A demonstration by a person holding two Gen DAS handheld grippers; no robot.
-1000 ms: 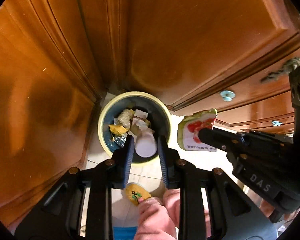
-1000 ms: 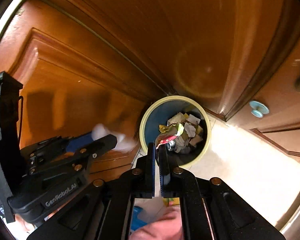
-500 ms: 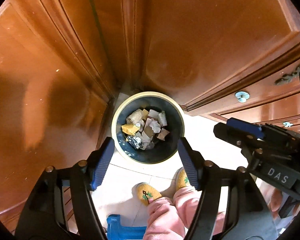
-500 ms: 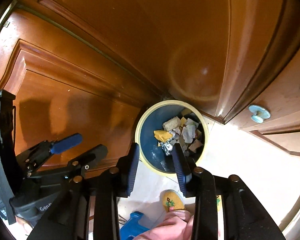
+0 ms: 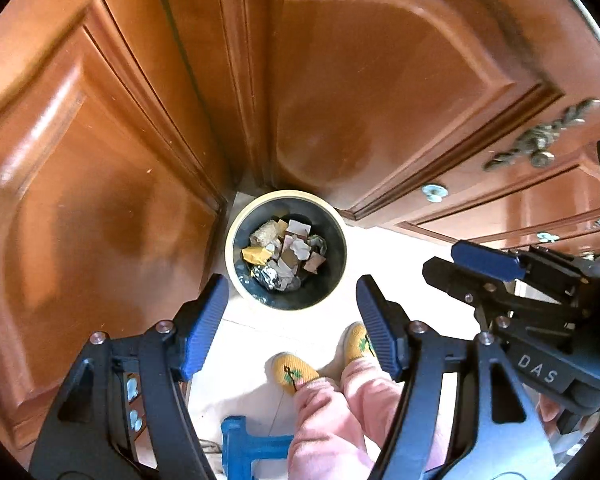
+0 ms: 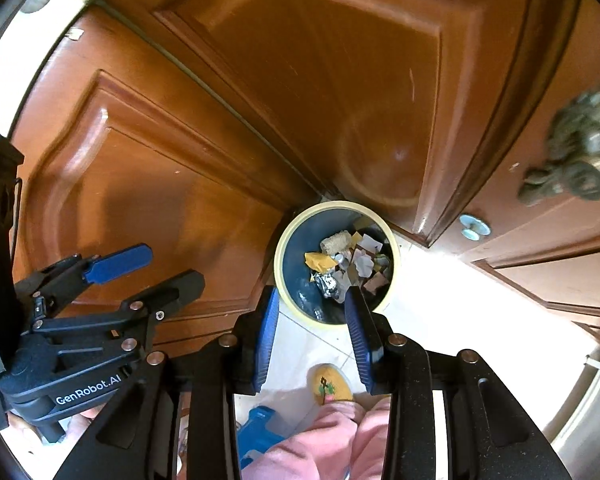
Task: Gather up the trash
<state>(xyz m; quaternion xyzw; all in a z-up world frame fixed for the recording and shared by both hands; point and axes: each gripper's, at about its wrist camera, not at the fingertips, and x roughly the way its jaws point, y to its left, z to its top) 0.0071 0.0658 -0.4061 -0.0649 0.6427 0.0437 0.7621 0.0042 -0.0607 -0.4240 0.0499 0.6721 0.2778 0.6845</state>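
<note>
Left wrist view: left gripper (image 5: 290, 312) spread wide, nothing between its pads, above the bin (image 5: 286, 250). Right gripper (image 6: 312, 330) also apart and empty, over the bin's near rim. Trash (image 5: 284, 256) lies heaped inside the bin. Bin stands on pale floor against wooden doors (image 5: 380, 100). Yellow slippers (image 5: 294, 372) just before it.

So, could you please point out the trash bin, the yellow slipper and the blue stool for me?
trash bin (image 5: 231, 240): left wrist view, cream rim, left side.
yellow slipper (image 5: 292, 372): left wrist view, top of toe.
blue stool (image 6: 260, 428): right wrist view, top surface.
</note>
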